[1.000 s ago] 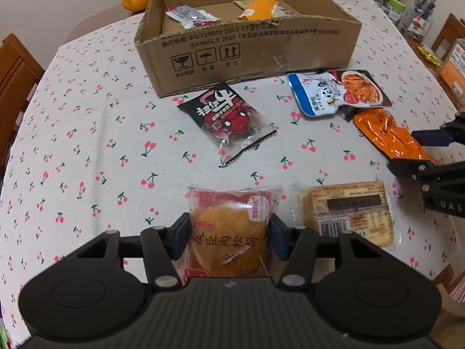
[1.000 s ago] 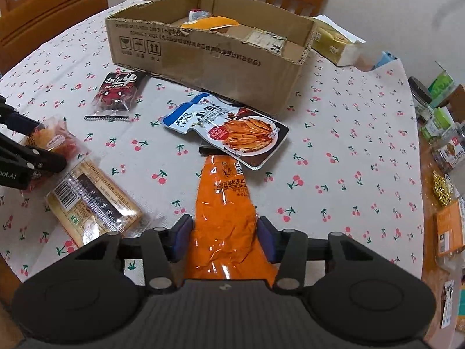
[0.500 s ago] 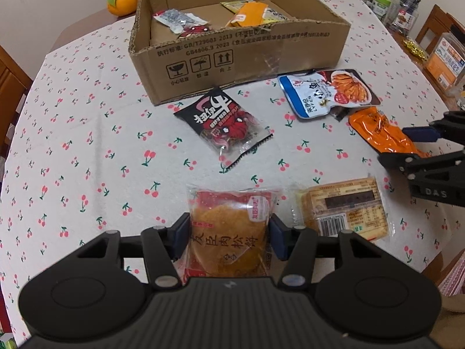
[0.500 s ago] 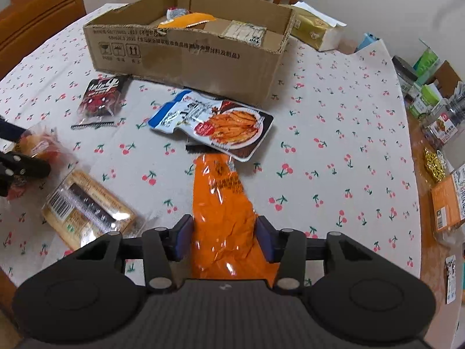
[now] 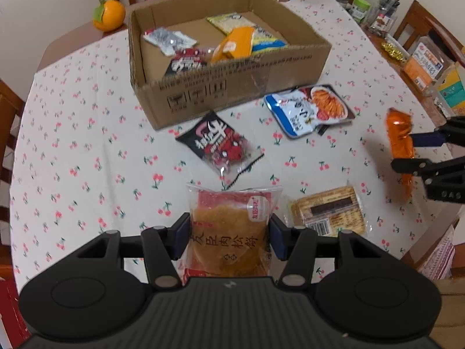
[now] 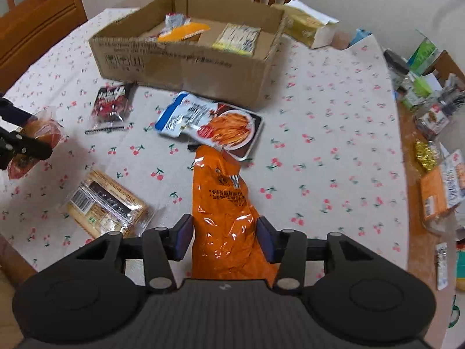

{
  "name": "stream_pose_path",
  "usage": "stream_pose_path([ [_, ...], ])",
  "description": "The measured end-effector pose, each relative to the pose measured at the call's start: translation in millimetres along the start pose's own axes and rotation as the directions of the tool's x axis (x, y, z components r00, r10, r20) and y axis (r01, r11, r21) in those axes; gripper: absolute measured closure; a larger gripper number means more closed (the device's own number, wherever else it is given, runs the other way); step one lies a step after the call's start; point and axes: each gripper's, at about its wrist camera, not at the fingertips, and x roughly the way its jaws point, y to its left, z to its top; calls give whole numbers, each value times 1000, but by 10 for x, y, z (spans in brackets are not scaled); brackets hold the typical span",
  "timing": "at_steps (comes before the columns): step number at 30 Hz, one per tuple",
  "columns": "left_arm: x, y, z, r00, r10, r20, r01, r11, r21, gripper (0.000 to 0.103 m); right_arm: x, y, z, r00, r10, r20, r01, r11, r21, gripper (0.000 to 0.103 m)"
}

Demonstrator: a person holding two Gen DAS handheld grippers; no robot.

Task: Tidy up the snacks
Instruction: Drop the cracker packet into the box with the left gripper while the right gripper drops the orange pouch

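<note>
The left tongs (image 5: 229, 240) are clamped on a round cake in a clear wrapper (image 5: 231, 232), its printed text running along the tongs' line, the top seal pointing ahead toward the cardboard box (image 5: 232, 78). The right tongs (image 6: 225, 240) grip an orange foil packet (image 6: 225, 212) by its lower end; its long axis runs straight forward from the pads, and it hangs clear of the tabletop (image 5: 87, 151).

Ahead of the left tongs lies one black-and-red packet (image 5: 221, 145), tilted, near the box's front wall. Just right of the left tongs lies one flat biscuit pack with a barcode (image 5: 328, 212), long side across. Ahead of the right tongs lies one blue-and-white pouch (image 6: 209, 122), slanted, close to the box's near corner.

Bare cherry-print cloth spreads wide to the left of the left tongs and to the right of the right tongs, up to the tabletop's curved edge. The box stands open-topped with several packets inside, at least four countable. One orange fruit (image 5: 109, 14) sits beyond the box near the far edge. Cluttered jars and packs (image 6: 430, 110) line the edge far right of the right tongs.
</note>
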Motion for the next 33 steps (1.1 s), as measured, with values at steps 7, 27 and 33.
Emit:
stream_pose_path([
  [7, -165, 52, 115, 999, -5, 48, 4, 1000, 19, 48, -276, -107, 403, 996, 8, 90, -7, 1000, -6, 53],
  [27, -310, 375, 174, 992, 54, 112, -42, 993, -111, 48, 111, 35, 2129, 986, 38, 160, -11, 986, -167, 52],
  [33, -313, 452, 384, 989, 74, 132, -60, 993, -104, 48, 510, -42, 2187, 989, 76, 126, -64, 993, -96, 44],
])
